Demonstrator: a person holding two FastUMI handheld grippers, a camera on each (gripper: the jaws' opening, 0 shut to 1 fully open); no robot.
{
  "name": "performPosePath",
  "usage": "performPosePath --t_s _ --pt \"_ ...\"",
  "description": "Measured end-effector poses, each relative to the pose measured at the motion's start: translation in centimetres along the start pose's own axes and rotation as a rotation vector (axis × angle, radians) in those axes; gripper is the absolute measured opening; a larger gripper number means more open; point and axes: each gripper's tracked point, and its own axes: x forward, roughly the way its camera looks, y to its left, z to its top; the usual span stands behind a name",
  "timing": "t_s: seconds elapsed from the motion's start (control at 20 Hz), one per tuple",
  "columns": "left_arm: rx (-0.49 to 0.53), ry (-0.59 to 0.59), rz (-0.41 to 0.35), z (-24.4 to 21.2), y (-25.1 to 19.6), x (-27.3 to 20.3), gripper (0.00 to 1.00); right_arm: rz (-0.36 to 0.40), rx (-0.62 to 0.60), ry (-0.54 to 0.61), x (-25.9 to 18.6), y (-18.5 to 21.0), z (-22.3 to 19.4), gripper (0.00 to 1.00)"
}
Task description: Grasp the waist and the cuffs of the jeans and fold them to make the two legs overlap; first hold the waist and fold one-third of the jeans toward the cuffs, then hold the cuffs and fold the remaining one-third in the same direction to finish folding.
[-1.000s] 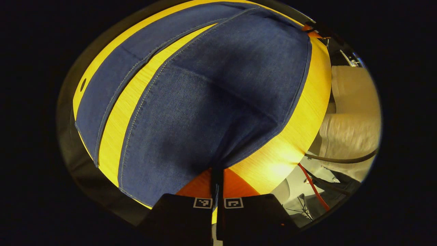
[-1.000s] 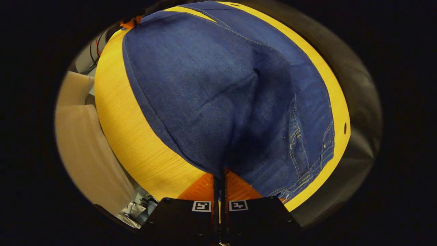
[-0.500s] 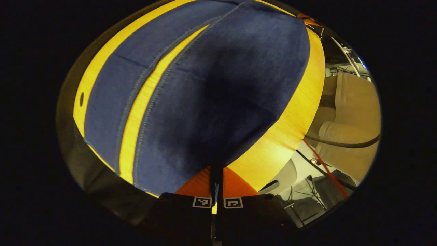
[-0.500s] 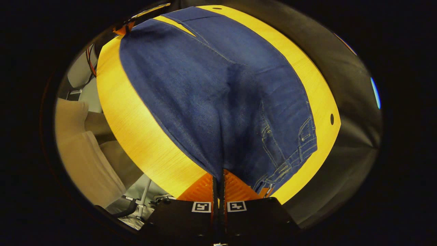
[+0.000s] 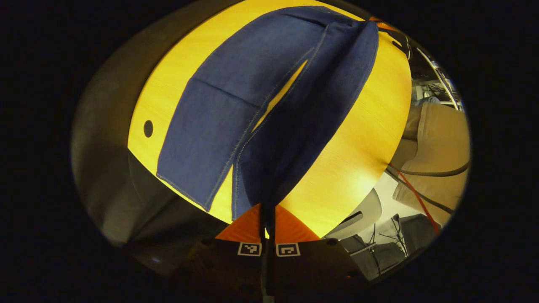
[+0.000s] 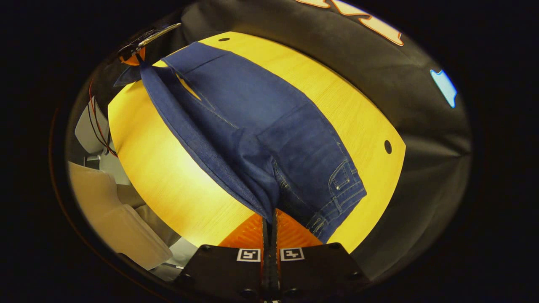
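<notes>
Yellow table [image 5: 358, 139], both grippers' fingers raised, pinching jeans [image 6: 269, 126], left [image 5: 268, 214], right [image 6: 270, 219]

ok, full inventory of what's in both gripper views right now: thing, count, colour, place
jeans: 1, dark blue denim, on the table, near leg lifted and stretched between the two grippers, far leg lying flat
table: 1, yellow wood-grain top, under the jeans
table holes: 2, dark, near the table's far edge
booth wall: 1, black cloth, behind the table
cables: several, red and black, off the table's edge
beige padded item: 1, beside the table, too blurred to identify
left gripper: 1, jaws closed on the cuff end of the lifted leg
right gripper: 1, jaws closed on the waist end
</notes>
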Motion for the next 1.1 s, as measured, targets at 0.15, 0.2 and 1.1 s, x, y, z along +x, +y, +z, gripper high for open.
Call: performPosePath --t_s 0.15,0.2,1.1 --pt "-0.01 0.027 -0.016 1.1 2.1 0.2 0.0 0.037 0.042 -0.002 1.3 -1.8 1.9 0.03" --pt "-0.022 0.035 -0.017 1.8 3.1 0.3 0.0 0.051 0.068 -0.011 1.6 -2.6 2.8 0.03" --pt "0.111 0.129 0.182 11.7 19.7 6.5 0.0 -0.043 0.472 -0.248 13.1 -11.4 14.6 0.0"
